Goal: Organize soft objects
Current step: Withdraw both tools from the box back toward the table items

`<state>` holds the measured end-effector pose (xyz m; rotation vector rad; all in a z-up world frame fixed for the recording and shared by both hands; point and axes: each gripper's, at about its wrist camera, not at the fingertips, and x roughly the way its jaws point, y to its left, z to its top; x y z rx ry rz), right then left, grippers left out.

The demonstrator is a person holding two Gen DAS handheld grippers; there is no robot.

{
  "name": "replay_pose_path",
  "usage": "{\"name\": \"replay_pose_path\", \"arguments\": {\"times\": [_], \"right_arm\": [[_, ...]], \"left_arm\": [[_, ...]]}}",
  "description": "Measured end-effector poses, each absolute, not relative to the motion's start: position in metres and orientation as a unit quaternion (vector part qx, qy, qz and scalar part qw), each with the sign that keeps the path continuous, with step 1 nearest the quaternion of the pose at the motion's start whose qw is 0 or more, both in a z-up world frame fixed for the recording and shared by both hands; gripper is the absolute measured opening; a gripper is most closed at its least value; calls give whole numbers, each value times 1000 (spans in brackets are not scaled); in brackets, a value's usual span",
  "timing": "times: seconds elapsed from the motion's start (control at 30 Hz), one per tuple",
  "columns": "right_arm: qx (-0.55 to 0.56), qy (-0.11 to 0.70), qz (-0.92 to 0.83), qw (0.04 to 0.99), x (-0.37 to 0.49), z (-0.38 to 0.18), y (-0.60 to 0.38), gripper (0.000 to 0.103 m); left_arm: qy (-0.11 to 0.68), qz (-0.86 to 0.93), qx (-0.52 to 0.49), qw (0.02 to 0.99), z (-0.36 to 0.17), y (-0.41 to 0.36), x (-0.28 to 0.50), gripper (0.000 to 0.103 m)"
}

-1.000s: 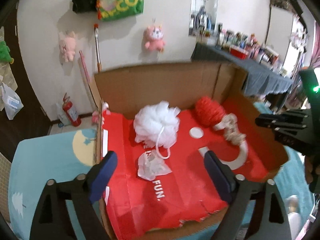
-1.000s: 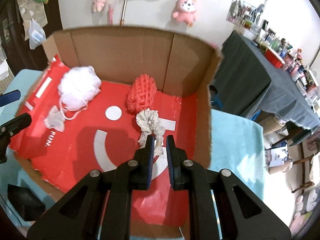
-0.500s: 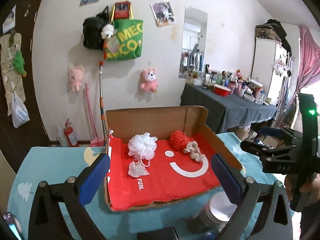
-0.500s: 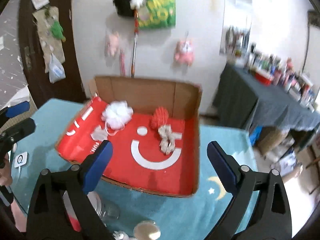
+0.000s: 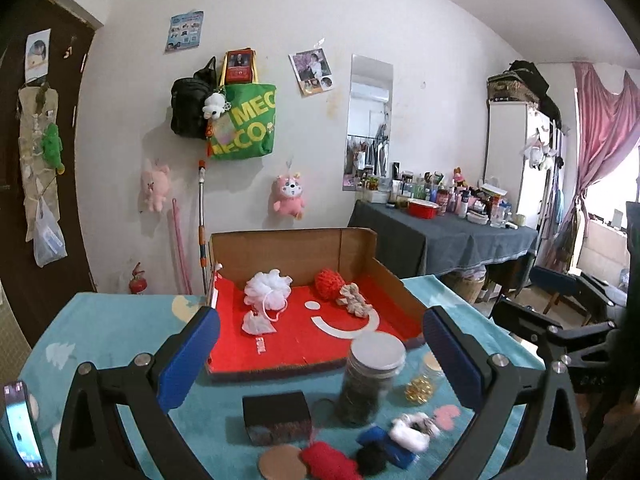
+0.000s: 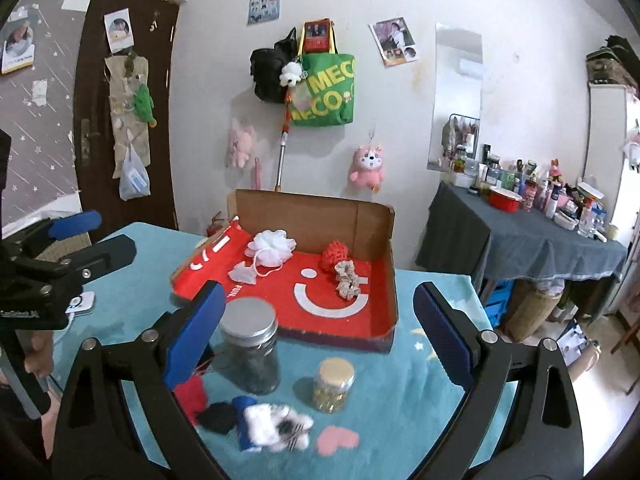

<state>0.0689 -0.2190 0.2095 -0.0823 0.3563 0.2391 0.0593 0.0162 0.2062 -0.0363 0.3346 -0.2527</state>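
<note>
The low cardboard box [image 5: 394, 292] is brown on its walls, and its floor is red with a white smile mark and a white dot. In it lie a fluffy white mesh bath sponge [image 5: 268, 289], a knitted red ball [image 5: 329, 283] and a beige patterned fabric scrunchie [image 5: 354, 300]. The table cloth [image 6: 420, 400] is turquoise with pale trees, stars, a yellowish moon and a pink heart. Near the front are a red woolly piece [image 5: 328, 460], a black fluffy piece [image 5: 372, 458], a blue piece [image 5: 394, 446] and a white piece [image 5: 410, 434]. The glass jar [image 6: 250, 346] has dark content and a grey metal lid. The small jar [image 6: 333, 385] is golden. The gripper pads [image 6: 196, 332] are blue on black arms.
</note>
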Motion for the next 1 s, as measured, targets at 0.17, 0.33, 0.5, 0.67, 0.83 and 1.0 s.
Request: {"name": "replay_pose_path", "arguments": {"times": [0.17,0.33,0.5,0.67,0.83,1.0], "right_arm": [[-29,172,117,978,40,201,-221,96],[-19,166,119,979,17,200,-224,96],[-16,157,119,980,-1,197,-225,96],[-16,167,112,979,-6,176,-223,96],[-2,199,107,974,3,137,-224,96],[9,227,97,969,10,99,-227,96]], "left_arm": [[162,-126,-21,979,203,17,34,103],[157,-130,-20,979,211,17,13,103],[150,-131,-17,980,207,15,-6,103],[174,-132,-31,975,174,12,-2,103],[208,-135,-52,967,134,13,7,103],[238,-120,-59,962,97,15,17,103]]}}
